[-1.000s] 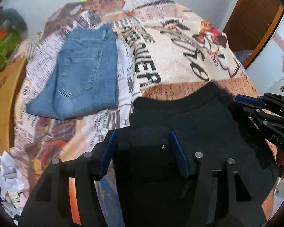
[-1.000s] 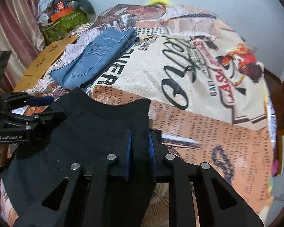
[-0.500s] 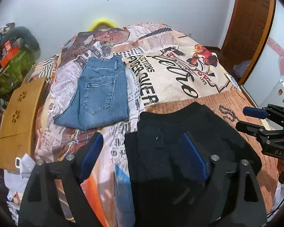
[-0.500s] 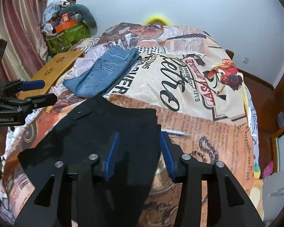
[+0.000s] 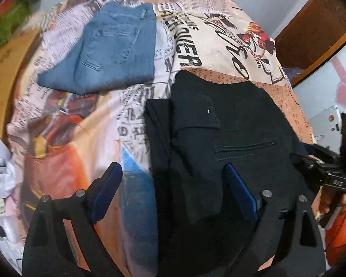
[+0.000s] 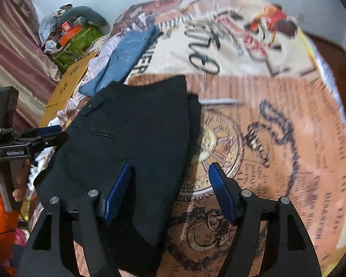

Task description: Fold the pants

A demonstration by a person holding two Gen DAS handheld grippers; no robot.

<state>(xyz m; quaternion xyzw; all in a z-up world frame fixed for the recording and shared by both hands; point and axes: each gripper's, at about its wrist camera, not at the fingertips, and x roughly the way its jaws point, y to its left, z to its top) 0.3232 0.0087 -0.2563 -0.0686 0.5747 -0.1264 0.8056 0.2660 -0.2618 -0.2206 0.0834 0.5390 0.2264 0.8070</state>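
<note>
Since the frame a second ago both claws have let go of the cloth. Left gripper (image 5: 173, 189): jaws spread wide, nothing held, over the left edge of the black pants (image 5: 230, 138). Pants lie folded on the printed bedspread (image 6: 276, 127), blue jeans (image 5: 108, 53) beyond them. Right gripper (image 6: 170, 189): jaws apart, empty, its left pad (image 6: 117, 194) over the pants' right side.
</note>
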